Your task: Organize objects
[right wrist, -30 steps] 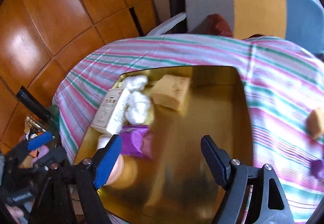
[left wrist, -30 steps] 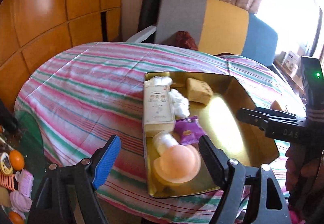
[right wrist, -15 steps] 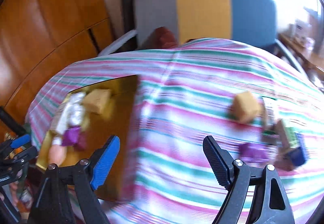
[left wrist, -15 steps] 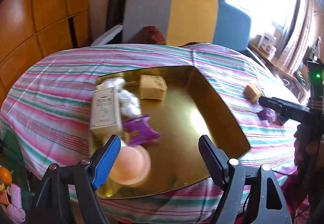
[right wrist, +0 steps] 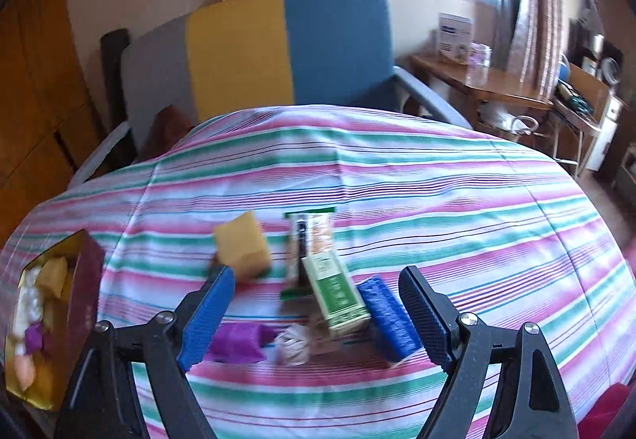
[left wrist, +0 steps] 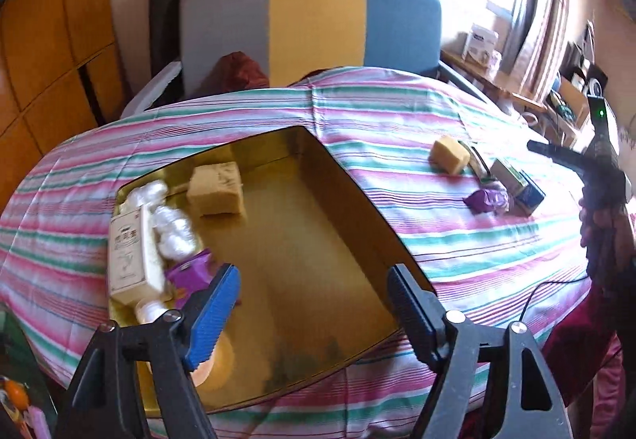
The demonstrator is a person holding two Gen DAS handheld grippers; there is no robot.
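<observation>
A gold tray (left wrist: 357, 200) on the striped tablecloth holds a white box (left wrist: 129, 252), white wrapped balls (left wrist: 173, 230), a yellow sponge (left wrist: 216, 188), a purple packet (left wrist: 190, 272) and a peach round thing (left wrist: 216, 359). My left gripper (left wrist: 314, 308) is open and empty over the tray's near part. My right gripper (right wrist: 314, 312) is open and empty above loose items on the cloth: a yellow sponge (right wrist: 242, 244), a snack packet (right wrist: 308, 240), a green box (right wrist: 336, 292), a blue packet (right wrist: 387, 316), a purple packet (right wrist: 236, 341) and a small white ball (right wrist: 292, 349).
An armchair with grey, yellow and blue panels (left wrist: 310, 18) stands behind the table. A wooden wall (left wrist: 47, 53) is at the left. A desk with boxes (right wrist: 497, 81) stands at the right by the window. The tray also shows at the left edge of the right wrist view (right wrist: 85, 280).
Both grippers swung to the right. The right gripper left the tray and now faces the loose items on the cloth. Both stayed open and empty.
</observation>
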